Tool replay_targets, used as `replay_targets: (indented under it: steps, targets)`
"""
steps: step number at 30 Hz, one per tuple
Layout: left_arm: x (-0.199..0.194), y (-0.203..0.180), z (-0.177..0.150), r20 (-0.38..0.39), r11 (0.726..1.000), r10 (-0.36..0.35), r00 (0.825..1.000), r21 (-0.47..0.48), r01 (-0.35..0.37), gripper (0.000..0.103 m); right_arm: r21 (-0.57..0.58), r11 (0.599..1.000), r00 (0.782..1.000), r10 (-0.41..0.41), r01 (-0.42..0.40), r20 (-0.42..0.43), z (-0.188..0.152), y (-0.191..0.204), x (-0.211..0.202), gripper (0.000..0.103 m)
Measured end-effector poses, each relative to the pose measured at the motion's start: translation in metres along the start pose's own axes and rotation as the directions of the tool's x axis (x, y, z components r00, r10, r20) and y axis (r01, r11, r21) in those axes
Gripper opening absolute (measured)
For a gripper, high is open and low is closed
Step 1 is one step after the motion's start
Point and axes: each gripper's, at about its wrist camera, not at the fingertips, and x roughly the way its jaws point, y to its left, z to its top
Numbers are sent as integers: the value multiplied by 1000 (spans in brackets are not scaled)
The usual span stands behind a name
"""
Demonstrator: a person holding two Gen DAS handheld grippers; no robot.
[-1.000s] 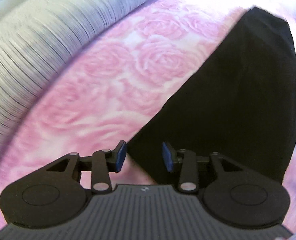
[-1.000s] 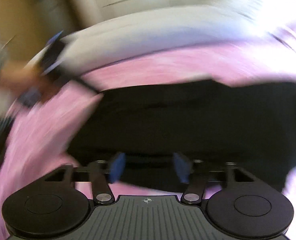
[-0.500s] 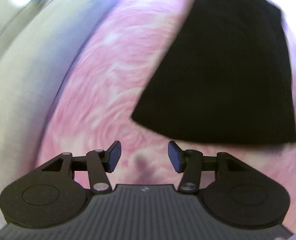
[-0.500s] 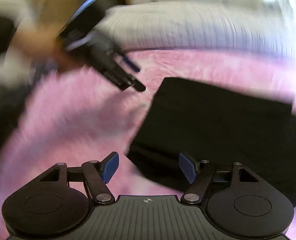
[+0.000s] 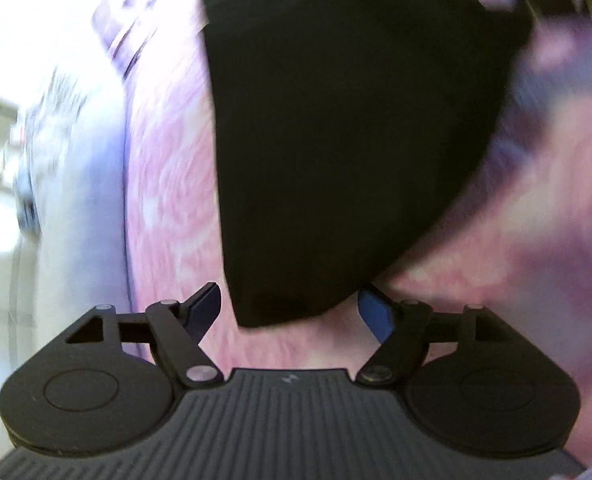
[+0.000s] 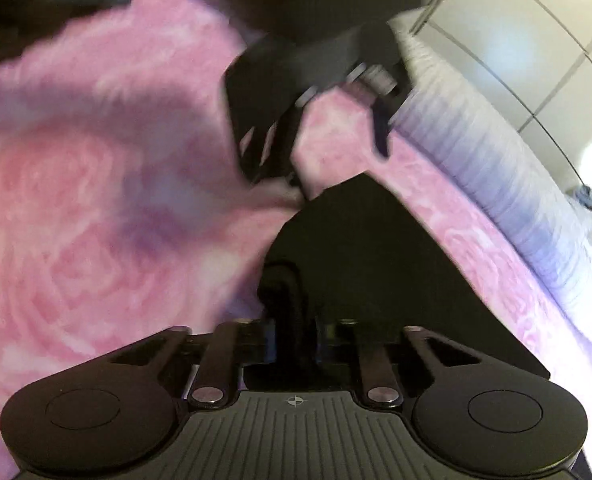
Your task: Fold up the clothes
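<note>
Both tools: left tool (image 5: 290, 312) opening astride black garment (image 5: 351, 128), right tool (image 6: 296, 340) closing on it.

Right gripper (image 6: 294, 334) fingertips hidden in a bunched fold of the black garment (image 6: 359, 264); its jaws are closing there. Garment top cut off by the frame edge in the left view. Blanket (image 5: 168, 184) pattern smeared by blur. Left gripper (image 6: 319, 120) blurred.

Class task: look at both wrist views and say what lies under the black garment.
The black garment lies on a pink rose-print blanket, which shows around its edges. Whatever is directly beneath the cloth is covered.
</note>
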Motion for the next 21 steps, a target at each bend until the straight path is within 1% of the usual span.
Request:
replay_targets:
  steps: [2,4,5,6,7,8,11,14,16,19,21]
  targets:
    - [5,-6,6,27,994,35,999,101,-38,73,60,998,1000,19,-21,25,2,-17,-15,12]
    - [10,-10,12,55,979,63,996,189,-73,69,116,993,998,31,-36,47,5,-32,-28,12]
    - [12,-10,14,59,973,64,996,218,-75,56,138,990,998,32,-39,55,7,-38,-34,11]
    - [14,-9,17,60,966,63,996,246,-76,37,157,987,997,35,-44,62,9,-43,-39,11]
    - [16,-7,20,49,963,58,997,261,-69,27,176,983,997,38,-49,68,11,-47,-44,11]
    - [15,-2,22,44,966,49,998,252,-59,11,192,980,996,40,-53,75,13,-51,-49,11]
    - [3,16,28,32,980,26,999,195,-32,8,215,974,995,48,-65,84,15,-55,-66,11]
    - [-19,27,29,18,983,6,1000,183,-10,7,220,972,993,66,-85,93,18,-50,-80,11]
    - [-39,28,28,1,982,-18,1000,186,17,7,213,971,990,91,-112,106,22,-42,-91,11]
    - [-71,24,25,-48,980,-68,997,183,75,7,210,963,981,142,-167,130,33,-24,-108,11]
    - [-88,22,22,-89,977,-110,990,172,124,7,222,953,973,177,-208,151,37,-16,-117,11]
